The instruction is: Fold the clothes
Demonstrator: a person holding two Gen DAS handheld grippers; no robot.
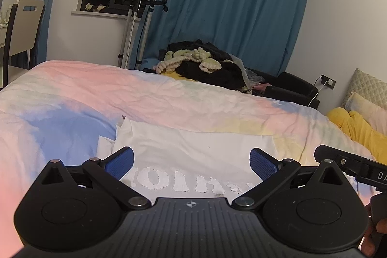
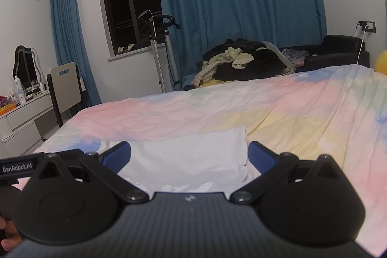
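Note:
A white T-shirt point(image 1: 193, 149) with raised white letters lies folded flat on the pastel bed cover point(image 1: 72, 93); it also shows in the right wrist view point(image 2: 188, 154). My left gripper point(image 1: 191, 161) is open and empty, its blue pads point(image 1: 119, 165) spread above the shirt's near part. My right gripper point(image 2: 189, 156) is open and empty above the same shirt, blue pads point(image 2: 261, 156) wide apart. The right gripper's body point(image 1: 350, 166) shows at the right edge of the left wrist view, and the left gripper's body point(image 2: 19, 167) shows at the left edge of the right wrist view.
A pile of dark and pale green clothes point(image 1: 200, 62) lies beyond the bed's far edge. A yellow garment point(image 1: 355, 127) and pillows point(image 1: 367, 93) lie at the right. A garment steamer stand point(image 1: 137, 23), a chair point(image 2: 64, 88) and a dresser point(image 2: 21, 117) stand to the left.

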